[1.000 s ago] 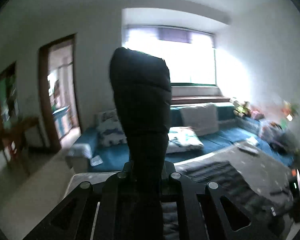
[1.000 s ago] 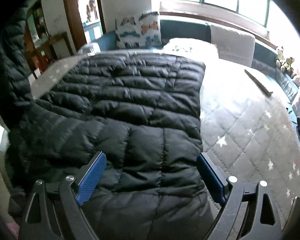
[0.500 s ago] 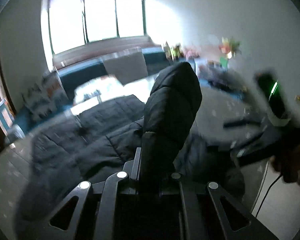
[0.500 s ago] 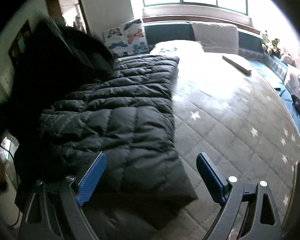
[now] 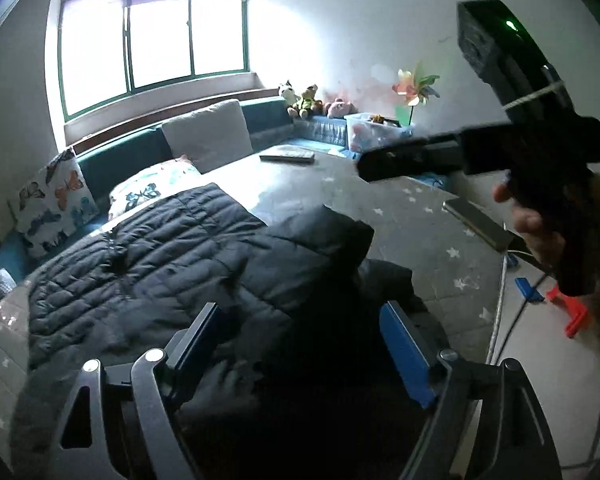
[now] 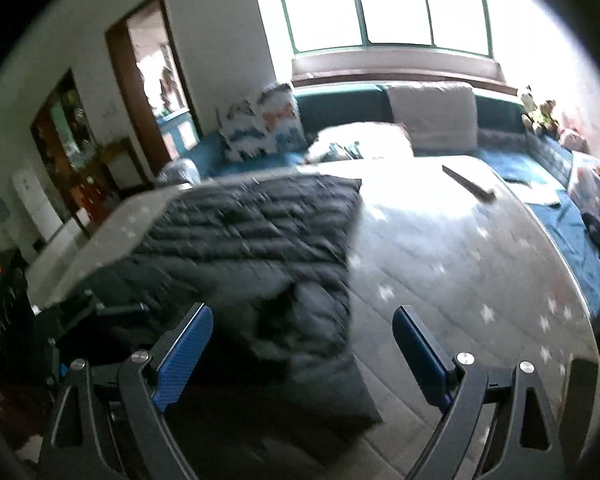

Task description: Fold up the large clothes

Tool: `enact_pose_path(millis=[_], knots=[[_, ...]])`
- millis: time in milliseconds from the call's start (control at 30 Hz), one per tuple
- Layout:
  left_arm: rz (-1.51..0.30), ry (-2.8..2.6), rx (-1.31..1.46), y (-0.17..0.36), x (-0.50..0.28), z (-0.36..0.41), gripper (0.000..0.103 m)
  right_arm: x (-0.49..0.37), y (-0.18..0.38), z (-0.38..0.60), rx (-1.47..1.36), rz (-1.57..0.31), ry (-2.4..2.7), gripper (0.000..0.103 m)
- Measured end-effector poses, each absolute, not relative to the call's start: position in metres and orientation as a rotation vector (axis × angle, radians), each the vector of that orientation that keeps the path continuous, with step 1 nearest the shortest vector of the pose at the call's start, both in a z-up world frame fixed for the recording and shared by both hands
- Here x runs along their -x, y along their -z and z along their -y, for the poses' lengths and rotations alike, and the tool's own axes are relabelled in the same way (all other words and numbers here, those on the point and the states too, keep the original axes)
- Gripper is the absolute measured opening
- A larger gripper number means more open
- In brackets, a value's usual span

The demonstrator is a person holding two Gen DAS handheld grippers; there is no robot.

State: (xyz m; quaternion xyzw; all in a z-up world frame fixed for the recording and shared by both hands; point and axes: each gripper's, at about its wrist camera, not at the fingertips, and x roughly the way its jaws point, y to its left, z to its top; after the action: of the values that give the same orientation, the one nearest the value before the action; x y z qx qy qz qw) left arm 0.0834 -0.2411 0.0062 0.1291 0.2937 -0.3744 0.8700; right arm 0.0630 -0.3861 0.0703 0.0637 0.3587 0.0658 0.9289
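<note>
A black quilted puffer jacket point(image 5: 160, 256) lies spread on the grey star-patterned bed cover point(image 5: 420, 216). One sleeve point(image 5: 324, 240) is folded across the jacket's body. It lies loose between the blue pads of my left gripper point(image 5: 300, 340), whose jaws are opening; the pads do not press on it. My right gripper point(image 6: 302, 340) stands open above the jacket's point(image 6: 260, 232) near right corner with nothing in it. In the left wrist view a hand point(image 5: 548, 232) holds that right gripper point(image 5: 380, 162) up at the right, over the bed.
Butterfly pillows point(image 5: 56, 204) and a grey cushion point(image 5: 208, 136) line the teal bench under the window. A flat book point(image 5: 288, 155) and a dark flat item point(image 5: 476, 220) lie on the cover. Beyond the bed's right edge, red and blue bits point(image 5: 572, 312) sit on the floor.
My left gripper swung down and to the right with the sleeve, laid it over the jacket and opened. My right gripper, still open, rose and drew back from the jacket.
</note>
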Motion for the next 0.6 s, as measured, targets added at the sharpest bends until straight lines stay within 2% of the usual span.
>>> enact_pose_path(millis=[100,333,433,600], knots=[[-0.613,0.763,-0.229,-0.035,-0.076,0.205,0.086,-0.074,-0.080,0.365,-0.118,-0.724,-0.212,0.100],[-0.642,0.572,-0.124,-0.082,-0.122,0.092,0.086,-0.109,-0.068,0.303,-0.015,-0.760,-0.355,0.100],[-0.696,0.491,-0.099,-0.073,-0.155,0.049,0.086,-0.126,-0.053,0.281,0.018,-0.799,-0.397,0.099],[-0.836,0.472,-0.064,-0.027,-0.184,0.008,0.084,-0.143,-0.020,0.277,0.041,-0.892,-0.389,0.099]])
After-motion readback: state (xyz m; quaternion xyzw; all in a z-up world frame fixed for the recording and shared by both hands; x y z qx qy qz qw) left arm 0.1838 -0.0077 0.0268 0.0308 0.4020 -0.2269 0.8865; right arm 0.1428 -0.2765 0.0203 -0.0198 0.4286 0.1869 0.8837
